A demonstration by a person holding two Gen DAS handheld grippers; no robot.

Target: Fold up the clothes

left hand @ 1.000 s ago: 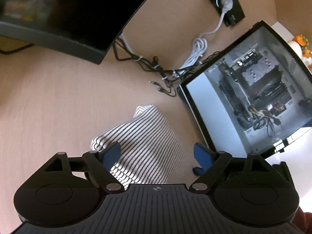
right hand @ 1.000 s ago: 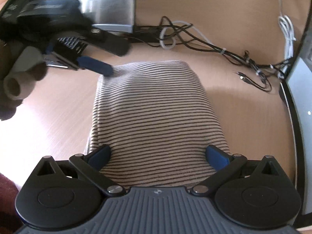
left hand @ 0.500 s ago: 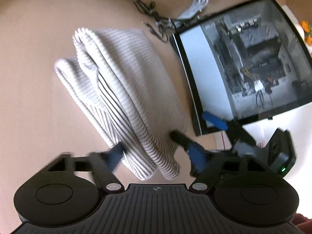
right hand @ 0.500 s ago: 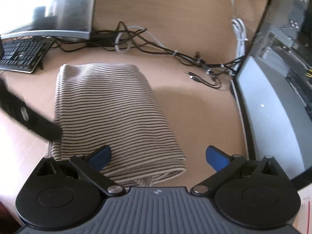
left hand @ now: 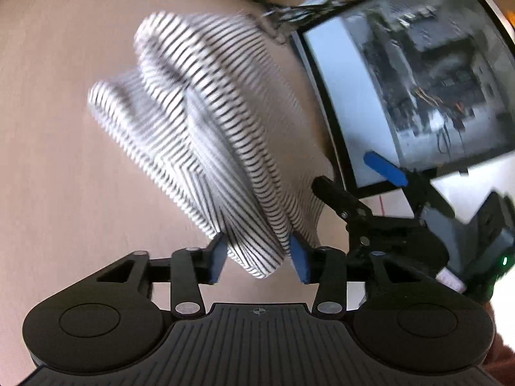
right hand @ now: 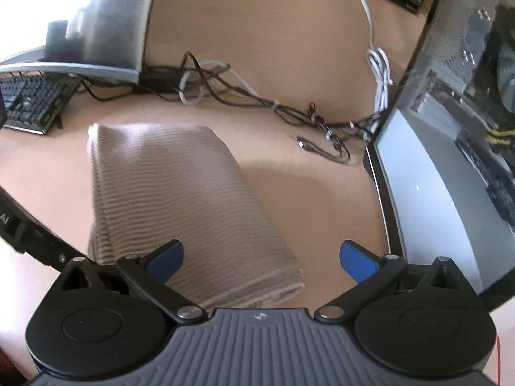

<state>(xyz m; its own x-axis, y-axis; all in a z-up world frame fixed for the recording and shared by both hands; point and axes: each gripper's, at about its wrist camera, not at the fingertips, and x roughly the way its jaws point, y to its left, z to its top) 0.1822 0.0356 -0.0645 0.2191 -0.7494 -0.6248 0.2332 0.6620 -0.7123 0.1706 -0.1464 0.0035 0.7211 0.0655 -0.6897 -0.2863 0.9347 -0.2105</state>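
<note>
A folded black-and-white striped garment (left hand: 209,135) lies on the wooden desk; in the right wrist view it (right hand: 180,199) looks blurred and beige. My left gripper (left hand: 257,257) is shut on the garment's near folded edge, with the blue pads pressed on either side of the thick layers. My right gripper (right hand: 260,257) is open and empty, above the garment's near right corner. It also shows in the left wrist view (left hand: 363,180) to the right of the garment, jaws wide apart.
An open PC case (left hand: 418,74) with a glass side (right hand: 450,193) stands right of the garment. Tangled cables (right hand: 273,106) lie behind it. A curved monitor (right hand: 96,32) and a keyboard (right hand: 32,103) are at the back left.
My left gripper has swung round to the garment's near end and closed on its folded edge. My right gripper has pulled back to the right, off the garment, and stays open.
</note>
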